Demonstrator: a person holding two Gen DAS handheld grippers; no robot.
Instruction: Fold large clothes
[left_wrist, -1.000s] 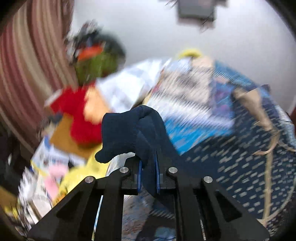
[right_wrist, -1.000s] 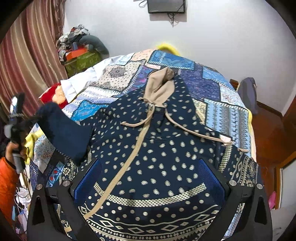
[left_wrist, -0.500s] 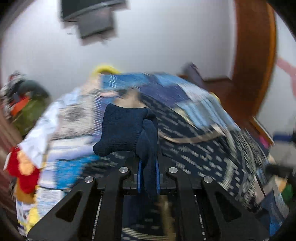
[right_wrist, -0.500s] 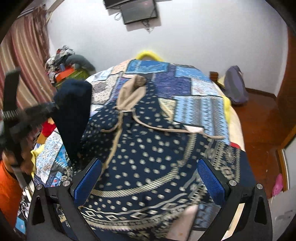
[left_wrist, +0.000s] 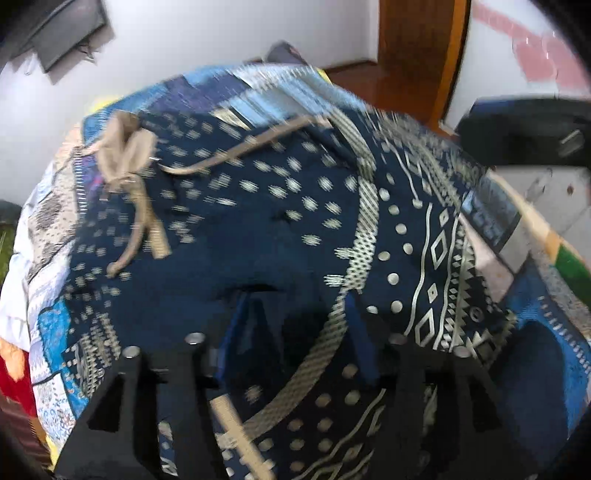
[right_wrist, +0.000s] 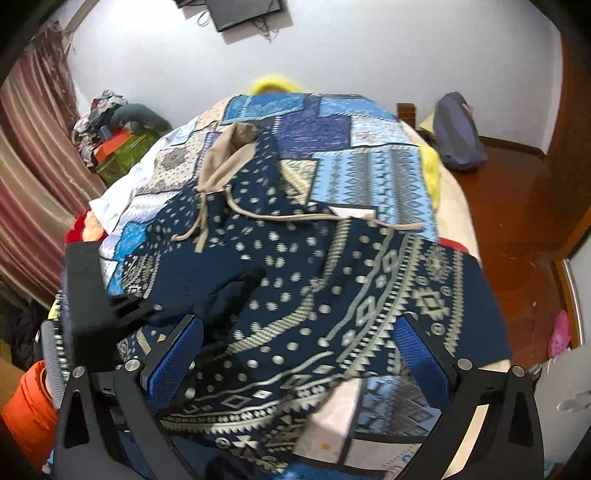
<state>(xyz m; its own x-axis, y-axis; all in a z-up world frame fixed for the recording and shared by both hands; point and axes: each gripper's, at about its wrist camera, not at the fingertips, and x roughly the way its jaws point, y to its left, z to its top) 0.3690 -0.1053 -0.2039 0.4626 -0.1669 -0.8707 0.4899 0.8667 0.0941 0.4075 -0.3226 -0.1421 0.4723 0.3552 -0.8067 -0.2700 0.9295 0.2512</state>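
A navy hoodie (right_wrist: 332, 280) with pale dots, zigzag bands and a beige hood (right_wrist: 229, 147) lies spread on the bed. Its plain navy sleeve (right_wrist: 221, 291) is folded across the body. My left gripper (left_wrist: 299, 332) hovers just over that sleeve (left_wrist: 266, 258) with its jaws opening. Dark cloth lies between the blue pads (left_wrist: 243, 328), which do not press on it. From the right wrist, the left gripper (right_wrist: 147, 312) shows at the hoodie's left edge. My right gripper (right_wrist: 295, 354) stands open above the hem, holding nothing.
A patchwork quilt (right_wrist: 369, 177) covers the bed. A striped curtain (right_wrist: 33, 166) and a pile of clothes (right_wrist: 110, 125) are at the left. A grey bag (right_wrist: 458, 133) lies on the wooden floor (right_wrist: 517, 229) at the right. A person's orange sleeve (right_wrist: 26, 406) is at lower left.
The left gripper swung from the bed's left side over the hoodie's body with the sleeve clamped, then its jaws parted and the sleeve dropped onto the body. The right gripper shifted slightly.
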